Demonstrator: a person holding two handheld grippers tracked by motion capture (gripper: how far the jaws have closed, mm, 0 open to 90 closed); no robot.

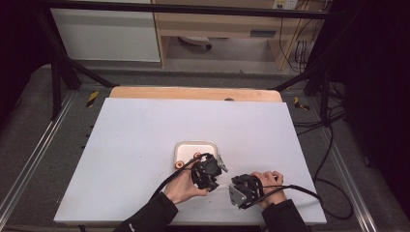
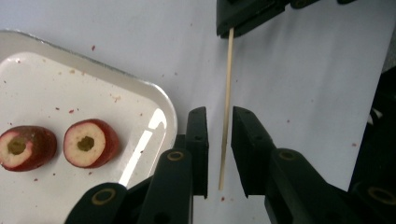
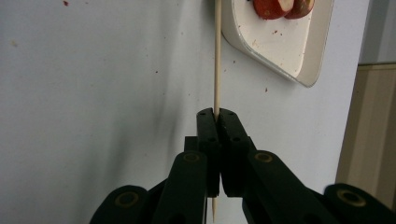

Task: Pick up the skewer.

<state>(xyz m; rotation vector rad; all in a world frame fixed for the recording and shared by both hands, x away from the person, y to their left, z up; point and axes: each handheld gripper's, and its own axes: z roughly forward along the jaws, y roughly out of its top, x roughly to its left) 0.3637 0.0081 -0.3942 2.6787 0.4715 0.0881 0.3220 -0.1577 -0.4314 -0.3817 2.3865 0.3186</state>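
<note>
Right gripper (image 3: 217, 114), nearest the table's front edge: jaws pinched tight on a thin wooden skewer (image 3: 216, 56), no gap showing betw. the pads. In the right gripper view the skewer runs straight up from betw. the jaws, its short tail end poking out below them. Right hand (image 1: 270, 186) wraps the gripper body from the right side.

Left gripper (image 2: 219, 135), just beside the right one and a bit further in: jaws narrowly apart, w/ the skewer's free end sitting in the gap, touching neither pad as far as the left gripper view shows. At the top of that view the skewer's other end goes into the black jaws of the right gripper. Left hand (image 1: 186, 186) holds this gripper from below-left.

So skewer spans the two grippers, over the white table (image 1: 135, 140), clamped at one end only.

Further in, just past the left gripper: white tray (image 2: 159, 100) w/ rounded corners, sitting on the table. Two red fruit pieces (image 2: 91, 142), cored, cut faces pale, lie side by side in it, close to each other. Red crumbs are scattered over the tray and table.

Far edge: bare wooden strip (image 1: 193, 93) of the tabletop.
</note>
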